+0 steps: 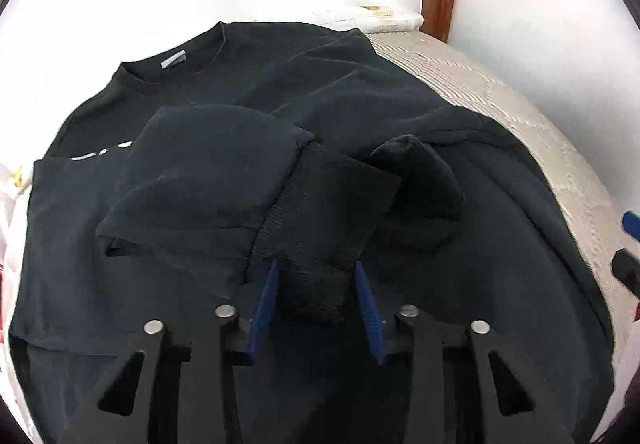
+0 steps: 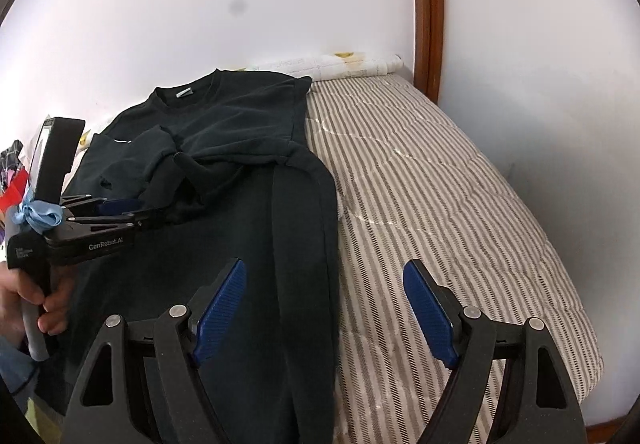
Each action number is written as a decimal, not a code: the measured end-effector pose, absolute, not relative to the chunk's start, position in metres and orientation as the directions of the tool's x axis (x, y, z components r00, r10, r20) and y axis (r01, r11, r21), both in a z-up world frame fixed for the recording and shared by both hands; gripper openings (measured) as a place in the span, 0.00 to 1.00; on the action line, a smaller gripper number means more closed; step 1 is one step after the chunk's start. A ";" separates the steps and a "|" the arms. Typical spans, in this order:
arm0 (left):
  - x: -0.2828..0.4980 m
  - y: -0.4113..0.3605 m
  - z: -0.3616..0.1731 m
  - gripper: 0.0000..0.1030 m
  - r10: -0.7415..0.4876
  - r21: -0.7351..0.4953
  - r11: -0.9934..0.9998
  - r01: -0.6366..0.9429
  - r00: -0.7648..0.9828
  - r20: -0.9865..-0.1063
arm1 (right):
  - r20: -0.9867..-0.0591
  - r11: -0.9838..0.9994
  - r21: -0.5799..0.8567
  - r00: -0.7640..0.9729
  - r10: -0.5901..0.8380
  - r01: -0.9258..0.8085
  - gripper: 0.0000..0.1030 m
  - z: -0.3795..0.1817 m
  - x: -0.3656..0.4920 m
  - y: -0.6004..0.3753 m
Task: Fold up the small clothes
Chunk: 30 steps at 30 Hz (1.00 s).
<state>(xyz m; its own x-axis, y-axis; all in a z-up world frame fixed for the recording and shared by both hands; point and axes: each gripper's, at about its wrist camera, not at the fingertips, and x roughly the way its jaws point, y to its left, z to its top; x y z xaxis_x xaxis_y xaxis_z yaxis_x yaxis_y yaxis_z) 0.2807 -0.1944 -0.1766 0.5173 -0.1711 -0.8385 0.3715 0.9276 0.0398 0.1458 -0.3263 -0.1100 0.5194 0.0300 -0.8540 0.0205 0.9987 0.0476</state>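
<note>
1. Left wrist view: the left gripper (image 1: 316, 308) straddled the ribbed cuff (image 1: 320, 219), pads apart, seemingly released after laying that sleeve inward.
2. The sweatshirt (image 1: 320, 83) lay flat on the bed (image 2: 440, 183).
3. The right gripper (image 2: 324, 316) hovered spread wide, holding nothing.

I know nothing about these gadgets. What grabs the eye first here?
A black long-sleeved sweatshirt lies spread on a striped quilted mattress, both sleeves folded across its chest. The left gripper has its blue ribbed fingers on either side of a ribbed cuff; the right gripper hangs open.
</note>
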 end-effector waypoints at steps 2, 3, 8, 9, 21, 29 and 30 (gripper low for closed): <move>0.284 -0.190 -0.173 0.20 -0.205 0.000 0.925 0.379 0.501 -0.841 | -0.851 0.999 0.052 0.523 0.037 0.015 0.76 -0.108 0.147 -0.321; 0.286 -0.189 -0.172 0.19 -0.217 -0.014 0.925 0.381 0.497 -0.840 | -0.850 0.999 0.053 0.526 0.039 0.011 0.76 -0.107 0.148 -0.319; 0.287 -0.173 -0.158 0.15 -0.266 -0.073 0.928 0.366 0.512 -0.817 | -0.846 0.998 0.057 0.530 0.055 -0.014 0.75 -0.098 0.154 -0.300; 0.286 -0.167 -0.152 0.15 -0.266 -0.072 0.931 0.359 0.529 -0.806 | -0.846 0.998 0.064 0.530 0.063 -0.016 0.75 -0.097 0.156 -0.297; 0.298 -0.008 -0.067 0.14 -0.202 -0.168 0.978 0.121 0.738 -0.644 | -0.850 0.995 0.079 0.517 0.097 -0.056 0.71 -0.103 0.198 -0.235; 0.329 0.114 -0.111 0.14 -0.139 -0.286 0.952 -0.112 0.673 -0.726 | -0.868 0.995 0.032 0.491 0.075 -0.096 0.66 -0.126 0.220 -0.202; 0.331 0.118 -0.117 0.14 -0.115 -0.269 0.954 -0.134 0.664 -0.739 | -0.871 0.995 0.029 0.486 0.074 -0.100 0.66 -0.129 0.222 -0.200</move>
